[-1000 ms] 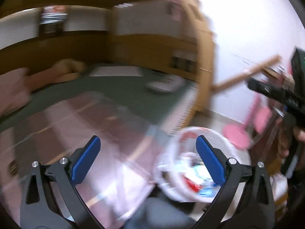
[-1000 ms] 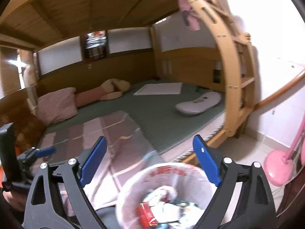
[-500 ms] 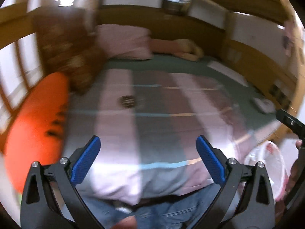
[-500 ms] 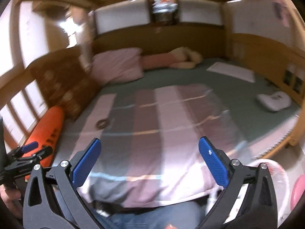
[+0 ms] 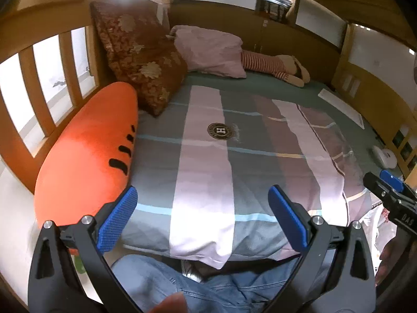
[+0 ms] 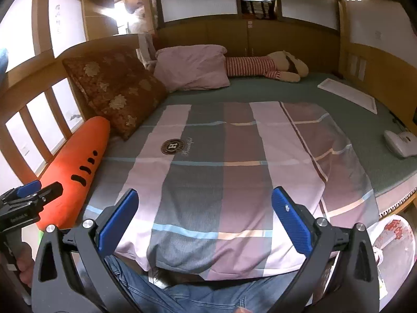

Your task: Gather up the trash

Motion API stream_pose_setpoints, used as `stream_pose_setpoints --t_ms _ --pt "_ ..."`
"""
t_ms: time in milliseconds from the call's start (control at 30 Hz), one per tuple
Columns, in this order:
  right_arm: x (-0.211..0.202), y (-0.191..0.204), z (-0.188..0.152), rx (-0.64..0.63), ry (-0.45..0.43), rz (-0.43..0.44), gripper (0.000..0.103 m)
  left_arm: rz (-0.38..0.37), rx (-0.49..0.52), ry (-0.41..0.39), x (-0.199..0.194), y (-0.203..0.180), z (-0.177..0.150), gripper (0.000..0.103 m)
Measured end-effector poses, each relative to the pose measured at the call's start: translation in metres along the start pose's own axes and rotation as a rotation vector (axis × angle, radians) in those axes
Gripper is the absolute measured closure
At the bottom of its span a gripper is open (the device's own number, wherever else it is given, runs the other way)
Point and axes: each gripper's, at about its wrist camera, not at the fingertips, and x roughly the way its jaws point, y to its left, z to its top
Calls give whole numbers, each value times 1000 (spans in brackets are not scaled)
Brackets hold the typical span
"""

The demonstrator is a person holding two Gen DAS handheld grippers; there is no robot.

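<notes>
My left gripper (image 5: 203, 219) is open and empty above the near edge of a striped quilt (image 5: 234, 156) on a bed. My right gripper (image 6: 204, 221) is open and empty over the same quilt (image 6: 221, 161). A bin lined with a white plastic bag (image 6: 393, 237) stands on the floor at the bed's right corner; a sliver of it shows in the left wrist view (image 5: 378, 219). No loose trash shows on the quilt. The right gripper shows at the right edge of the left wrist view (image 5: 391, 190); the left one shows at the left edge of the right wrist view (image 6: 28, 198).
An orange carrot-shaped cushion (image 5: 86, 156) lies along the wooden rail (image 5: 31, 60) on the left. A brown flowered pillow (image 5: 140, 60), a pink pillow (image 5: 211, 49) and a striped plush toy (image 5: 273, 67) lie at the head. A white device (image 6: 401, 143) and a white board (image 6: 346, 94) lie on the green mattress.
Both grippers have swung left, from facing the trash bin and the bed's right end to facing the quilt and pillows. The bin has slid to the right edge of both views.
</notes>
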Motion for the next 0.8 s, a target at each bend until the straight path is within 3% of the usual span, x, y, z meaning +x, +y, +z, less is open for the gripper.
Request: stream_pose_setpoints --t_ms 200,400,800 --pt "4 -9 -3 16 6 -23 3 -39 53 -12 5 -17 5 3" --pt "3 -11 -3 14 3 -31 3 -111 18 -28 3 -20 11 3" --pt "3 -18 -1 17 -14 -43 3 -37 27 -37 3 -24 10 3"
